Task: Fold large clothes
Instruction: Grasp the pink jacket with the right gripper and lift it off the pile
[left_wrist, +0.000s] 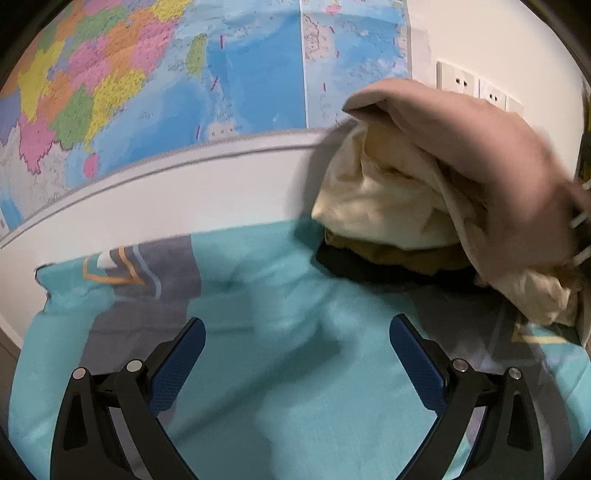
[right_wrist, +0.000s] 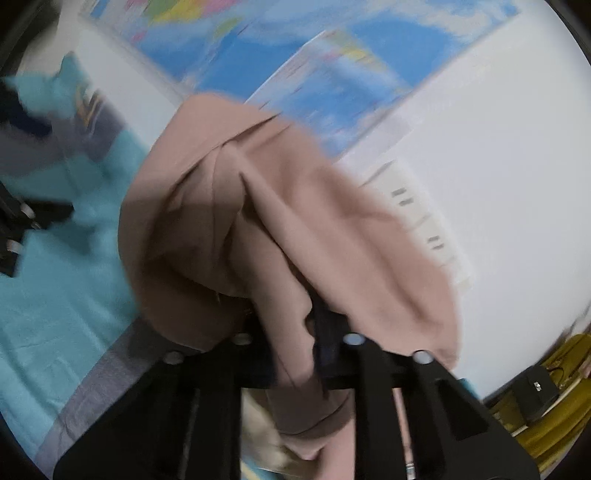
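Note:
My right gripper (right_wrist: 288, 317) is shut on a dusty-pink garment (right_wrist: 258, 221), which drapes over its fingers and hides the tips; the view is tilted and blurred. In the left wrist view the same pink garment (left_wrist: 480, 166) is lifted at the right, above a pile of a cream garment (left_wrist: 384, 199), a mustard-brown one (left_wrist: 388, 254) and a black one (left_wrist: 351, 267). My left gripper (left_wrist: 297, 325) hangs open over the teal bedsheet (left_wrist: 277, 387), left of the pile, with nothing between its blue-padded fingers (left_wrist: 184, 354).
The teal and grey sheet (right_wrist: 55, 295) covers the bed. A white wall with a large coloured map (left_wrist: 166, 81) and wall sockets (left_wrist: 458, 79) runs behind it. A yellow cloth (right_wrist: 554, 417) and a small black box (right_wrist: 535, 391) lie at the right wrist view's lower right.

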